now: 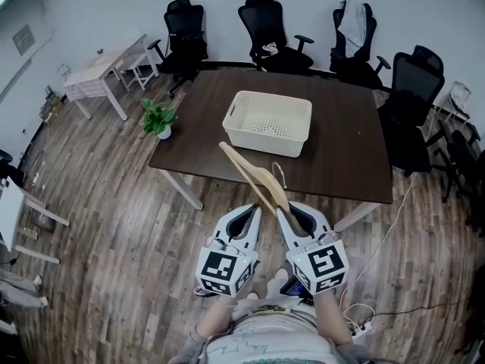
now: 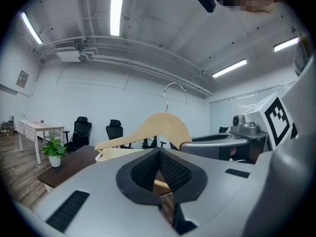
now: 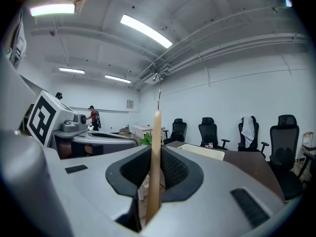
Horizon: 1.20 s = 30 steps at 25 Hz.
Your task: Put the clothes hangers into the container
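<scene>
A light wooden clothes hanger (image 1: 258, 174) with a metal hook is held up in front of the near edge of the dark table (image 1: 348, 150). My right gripper (image 1: 282, 209) is shut on the lower end of one arm, and the right gripper view shows the hanger (image 3: 156, 147) edge-on between the pads. Just to its left, my left gripper (image 1: 256, 208) has its jaws together, with nothing visibly held. The hanger (image 2: 158, 127) rises beyond my left gripper (image 2: 159, 154) in the left gripper view. The cream perforated container (image 1: 267, 122) stands empty on the table, beyond both grippers.
A potted plant (image 1: 158, 118) sits at the table's left corner. Several black office chairs (image 1: 271, 27) line the far wall and the right side. A white desk (image 1: 102, 67) stands at the back left. A cable and power strip (image 1: 364, 318) lie on the wooden floor at the right.
</scene>
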Each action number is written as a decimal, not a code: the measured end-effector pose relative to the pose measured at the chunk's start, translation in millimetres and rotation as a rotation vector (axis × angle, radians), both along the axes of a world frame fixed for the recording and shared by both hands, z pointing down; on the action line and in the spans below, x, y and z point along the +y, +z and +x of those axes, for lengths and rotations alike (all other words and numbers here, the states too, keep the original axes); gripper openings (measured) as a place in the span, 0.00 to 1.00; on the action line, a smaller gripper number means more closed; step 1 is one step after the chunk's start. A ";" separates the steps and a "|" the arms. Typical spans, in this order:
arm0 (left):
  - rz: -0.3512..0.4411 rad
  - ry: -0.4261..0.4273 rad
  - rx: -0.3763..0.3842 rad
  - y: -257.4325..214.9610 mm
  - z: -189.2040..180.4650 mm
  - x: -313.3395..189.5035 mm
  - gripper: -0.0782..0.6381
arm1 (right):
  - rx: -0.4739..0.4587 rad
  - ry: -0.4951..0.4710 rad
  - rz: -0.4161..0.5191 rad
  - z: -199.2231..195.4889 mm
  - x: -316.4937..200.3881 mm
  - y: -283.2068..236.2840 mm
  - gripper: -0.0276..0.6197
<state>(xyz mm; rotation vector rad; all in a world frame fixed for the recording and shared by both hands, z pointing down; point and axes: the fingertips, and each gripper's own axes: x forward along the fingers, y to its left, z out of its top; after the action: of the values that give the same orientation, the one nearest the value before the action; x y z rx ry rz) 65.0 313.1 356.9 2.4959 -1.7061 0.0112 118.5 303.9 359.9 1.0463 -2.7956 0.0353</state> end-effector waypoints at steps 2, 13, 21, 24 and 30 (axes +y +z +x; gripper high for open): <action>-0.007 -0.012 -0.001 -0.7 1.6 -12.6 0.12 | 0.001 -0.015 -0.003 1.6 -13.5 -1.8 0.14; -0.013 -0.065 0.003 0.6 19.5 -54.5 0.12 | 0.006 -0.073 -0.004 18.4 -54.8 -3.3 0.14; -0.007 -0.075 0.008 7.9 37.9 -60.4 0.12 | 0.016 -0.083 -0.004 37.3 -66.5 3.6 0.14; -0.017 -0.084 0.009 10.7 38.4 -61.2 0.12 | 0.010 -0.086 -0.004 40.5 -68.2 3.1 0.14; -0.031 -0.081 0.017 15.3 36.5 -67.8 0.12 | 0.010 -0.081 -0.021 40.0 -71.4 8.7 0.14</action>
<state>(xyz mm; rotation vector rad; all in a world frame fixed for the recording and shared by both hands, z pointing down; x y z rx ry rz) 101.4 245.2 372.2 2.3958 -1.7847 0.0093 158.5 232.5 368.6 0.9253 -2.8198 0.0497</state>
